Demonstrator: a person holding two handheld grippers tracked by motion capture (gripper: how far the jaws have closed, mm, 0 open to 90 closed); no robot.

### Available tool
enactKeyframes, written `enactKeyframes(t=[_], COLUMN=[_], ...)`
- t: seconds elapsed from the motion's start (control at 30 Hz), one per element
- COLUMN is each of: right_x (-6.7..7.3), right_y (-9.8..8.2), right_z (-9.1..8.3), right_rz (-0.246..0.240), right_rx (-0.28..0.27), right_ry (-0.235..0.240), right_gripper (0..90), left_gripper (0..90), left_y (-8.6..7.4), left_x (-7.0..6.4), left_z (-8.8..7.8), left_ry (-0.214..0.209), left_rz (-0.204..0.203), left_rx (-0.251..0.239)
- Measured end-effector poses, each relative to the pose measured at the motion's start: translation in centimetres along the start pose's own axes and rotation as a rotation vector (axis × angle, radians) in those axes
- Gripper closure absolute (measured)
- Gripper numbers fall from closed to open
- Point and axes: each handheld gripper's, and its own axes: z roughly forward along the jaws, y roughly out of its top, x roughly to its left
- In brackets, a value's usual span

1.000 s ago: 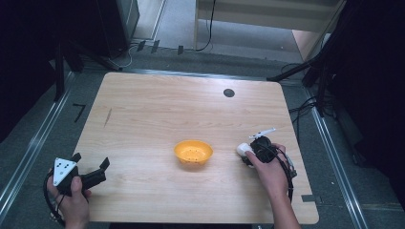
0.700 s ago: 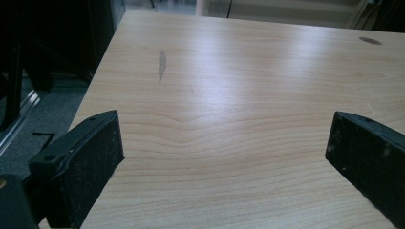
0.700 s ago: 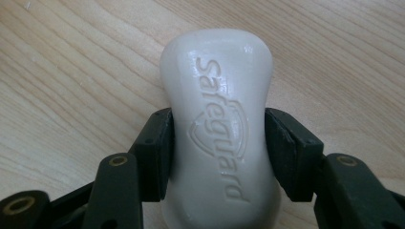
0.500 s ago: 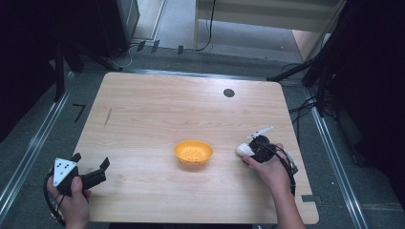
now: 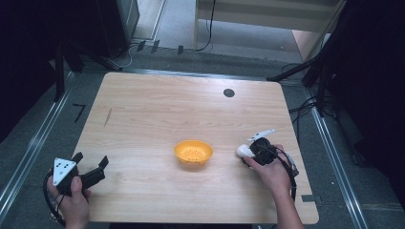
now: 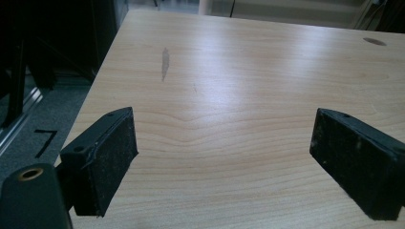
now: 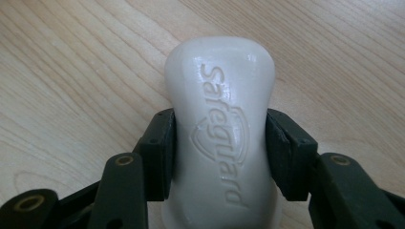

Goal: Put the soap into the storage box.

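Observation:
A white bar of soap (image 7: 222, 95) stamped "Safeguard" lies on the wooden table (image 5: 157, 114), right of an orange bowl (image 5: 193, 151). My right gripper (image 7: 220, 119) has just been closing its jaws, and both pads now press on the sides of the bar. From above, the soap (image 5: 242, 151) pokes out left of the right gripper (image 5: 249, 152). My left gripper (image 5: 90, 160) rests at the table's near left corner. In its own view, the left gripper (image 6: 222, 138) stands wide open over bare wood.
The bowl has small holes in its bottom and holds nothing. A black round grommet (image 5: 229, 92) sits in the far part of the tabletop. Dark stands and cables crowd the floor around the table's edges.
The right hand has shifted very slightly at the soap. The left hand, the bowl and the soap sit as before.

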Motion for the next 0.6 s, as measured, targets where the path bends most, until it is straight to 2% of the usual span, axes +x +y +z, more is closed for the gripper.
enactKeyframes(t=[0.13,0.2,0.3,0.47,0.6], right_x=[-0.21,-0.21,-0.02,0.35,0.58], right_y=[-0.36,-0.47,-0.47,-0.22,0.25], right_z=[-0.16,-0.26,-0.52,-0.81,-1.03], right_rz=[0.004,-0.012,-0.029,-0.034,-0.065], right_rx=[-0.018,-0.016,-0.030,-0.033,-0.036], right_ry=[0.020,0.019,0.044,0.051,0.056], right_gripper=[50.1,50.1,50.2,50.3,50.3], left_gripper=[9.3,9.3,9.2,9.3,8.8], left_y=[0.02,0.02,0.02,0.02,0.01], left_x=[-0.03,-0.04,-0.02,-0.05,-0.04], left_z=[0.04,0.04,0.02,0.02,0.01], left_ry=[-0.001,-0.002,-0.001,0.001,0.003], left_rz=[0.004,0.005,0.003,0.006,0.005], left_rx=[0.006,0.006,0.006,0.007,0.006])
